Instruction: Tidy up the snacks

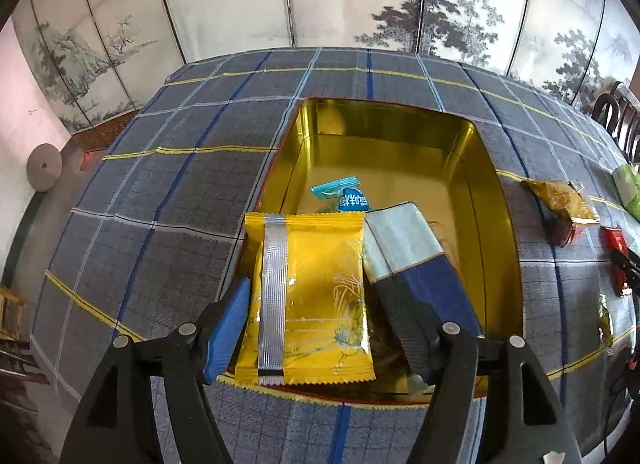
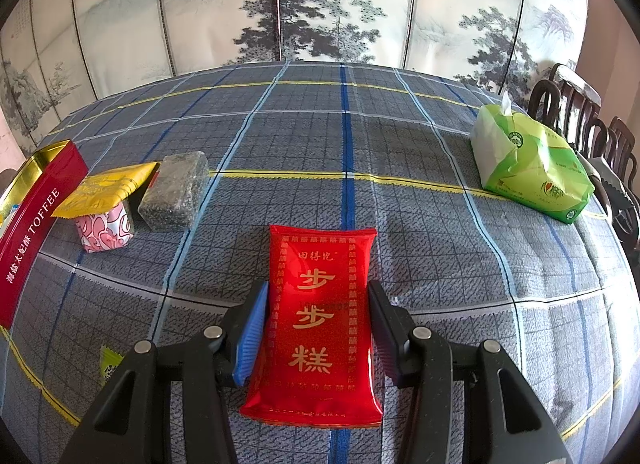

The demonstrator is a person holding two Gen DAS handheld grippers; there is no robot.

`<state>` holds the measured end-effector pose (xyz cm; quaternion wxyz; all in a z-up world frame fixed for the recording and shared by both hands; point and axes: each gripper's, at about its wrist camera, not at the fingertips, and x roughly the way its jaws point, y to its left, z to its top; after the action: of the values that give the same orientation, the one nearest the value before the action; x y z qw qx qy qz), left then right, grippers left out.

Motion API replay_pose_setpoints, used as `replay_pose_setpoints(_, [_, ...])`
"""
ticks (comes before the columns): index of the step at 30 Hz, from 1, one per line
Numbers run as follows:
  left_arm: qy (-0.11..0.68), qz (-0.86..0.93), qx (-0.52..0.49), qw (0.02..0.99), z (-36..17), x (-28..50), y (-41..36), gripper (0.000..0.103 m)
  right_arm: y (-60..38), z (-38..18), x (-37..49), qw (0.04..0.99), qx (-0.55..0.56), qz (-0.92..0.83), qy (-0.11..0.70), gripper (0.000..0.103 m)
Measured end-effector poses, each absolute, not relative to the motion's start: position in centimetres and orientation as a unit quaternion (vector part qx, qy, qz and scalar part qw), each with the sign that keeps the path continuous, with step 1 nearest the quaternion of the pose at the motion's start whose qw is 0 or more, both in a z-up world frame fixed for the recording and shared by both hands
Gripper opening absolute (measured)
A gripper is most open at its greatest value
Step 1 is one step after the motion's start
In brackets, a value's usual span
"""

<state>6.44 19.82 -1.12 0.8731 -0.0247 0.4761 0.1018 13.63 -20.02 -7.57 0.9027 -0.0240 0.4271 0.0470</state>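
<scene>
Red packet (image 2: 320, 320) between right tongs (image 2: 318, 328)

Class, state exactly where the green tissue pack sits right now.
In the right wrist view, the green tissue pack lies on the checked tablecloth at far right, beside the dark chairs, well beyond the red snack packet.

My left gripper (image 1: 326, 328) hangs over the near end of the gold tin (image 1: 496, 232), which sits on the checked tablecloth (image 1: 168, 183). Between my fingers lies a yellow packet (image 1: 312, 296) with a silver seam, its near edge over the tin's rim. My jaws stand apart from it; the left pad looks just clear of its edge, though I can't be sure. Beside it on the right leans a blue and pale box (image 1: 408, 260), close against my right finger. Farther in lies a small blue candy (image 1: 340, 193). Off to the right, on the cloth, sits a brown snack packet (image 1: 560, 197).
</scene>
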Motion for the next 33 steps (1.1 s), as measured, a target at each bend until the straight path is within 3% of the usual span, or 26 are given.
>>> replay_pose_setpoints(5, [0.463,0.103,-0.024,0.88,-0.1,5.5,19.2,0.074,-20.4,-7.4,14.1,0.897,-0.02,0.036,0.44,0.05])
replay_pose_setpoints(18, [0.444,0.118,-0.029,0.888,1.2,2.1,18.1,0.08,-20.1,-7.2,14.7,0.89,-0.015,0.01,0.455,0.048])
replay_pose_setpoints(33, [0.45,0.143,-0.056,0.879,0.4,0.0,19.8,0.08,-19.3,-6.9,14.8,0.884,-0.001,-0.018,0.468,0.045])
